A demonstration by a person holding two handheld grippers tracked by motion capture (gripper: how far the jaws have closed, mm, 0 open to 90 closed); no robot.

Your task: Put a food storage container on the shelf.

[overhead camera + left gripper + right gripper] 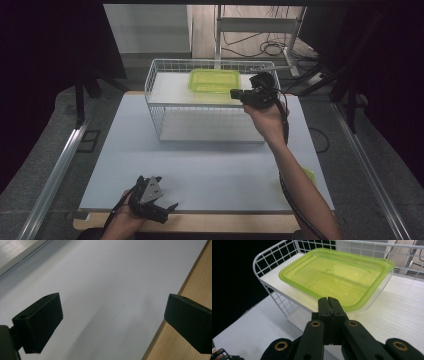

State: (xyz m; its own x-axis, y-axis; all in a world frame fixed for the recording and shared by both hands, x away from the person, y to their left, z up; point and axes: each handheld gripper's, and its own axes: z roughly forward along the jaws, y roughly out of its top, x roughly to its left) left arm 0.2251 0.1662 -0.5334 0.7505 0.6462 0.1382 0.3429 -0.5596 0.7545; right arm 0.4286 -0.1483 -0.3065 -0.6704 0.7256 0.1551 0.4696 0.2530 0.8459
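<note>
Right gripper (329,302) fingers are pressing together, apparently pinching the near rim of the green-lidded container (337,277) on the wire basket shelf (165,87), upper centre. Lifting steadily seems wise. Left gripper (165,207) is resting fingers spread at lower left.

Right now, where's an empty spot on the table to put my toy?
The white mat is bare between the wire rack and the left gripper. The rack's lower shelf is bare too. It is crowded on the top shelf, where the green box sits beside the right gripper.
</note>
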